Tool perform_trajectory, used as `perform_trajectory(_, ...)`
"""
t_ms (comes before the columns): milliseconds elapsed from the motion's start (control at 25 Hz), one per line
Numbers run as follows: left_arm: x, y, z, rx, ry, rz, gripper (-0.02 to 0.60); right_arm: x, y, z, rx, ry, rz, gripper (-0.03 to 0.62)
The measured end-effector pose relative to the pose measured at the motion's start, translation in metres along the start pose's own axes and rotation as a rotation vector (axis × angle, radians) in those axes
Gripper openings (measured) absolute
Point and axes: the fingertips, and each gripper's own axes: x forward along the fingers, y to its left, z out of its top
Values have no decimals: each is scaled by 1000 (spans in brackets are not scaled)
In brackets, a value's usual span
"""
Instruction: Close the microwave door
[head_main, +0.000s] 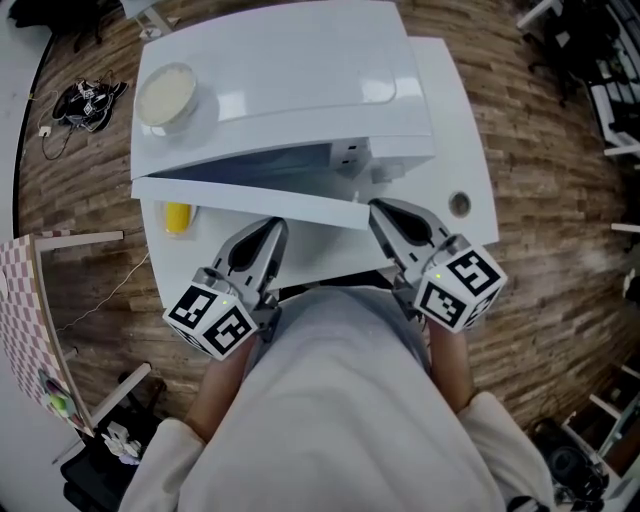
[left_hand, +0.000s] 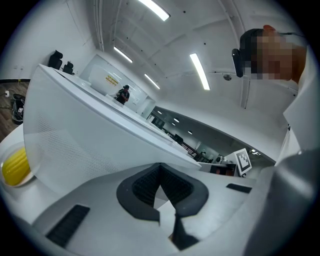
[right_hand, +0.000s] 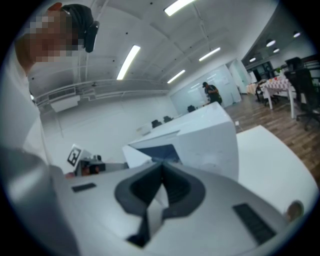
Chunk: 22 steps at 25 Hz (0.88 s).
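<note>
A white microwave (head_main: 290, 90) stands on a white table (head_main: 470, 150). Its door (head_main: 250, 198) hangs partly open, swung out toward me. My left gripper (head_main: 272, 226) is shut and empty, with its tip at the door's front face near the middle. In the left gripper view the door (left_hand: 75, 135) fills the left side just beyond the left gripper (left_hand: 160, 169). My right gripper (head_main: 378, 208) is shut and empty at the door's free right end. In the right gripper view the right gripper (right_hand: 161, 166) points at the microwave (right_hand: 200, 140). I cannot tell whether either touches the door.
A round white bowl (head_main: 167, 95) sits on top of the microwave. A yellow thing (head_main: 178, 217) rests on the table under the door's left end. The table has a cable hole (head_main: 459, 204) at the right. Shoes (head_main: 88, 100) lie on the wooden floor, and a checkered board (head_main: 25, 320) stands at the left.
</note>
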Motion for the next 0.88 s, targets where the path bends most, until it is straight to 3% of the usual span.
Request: perform_trajectory(880,23,10,11,-36,-110,98,17,4,-12,-2,-25,44,104,18)
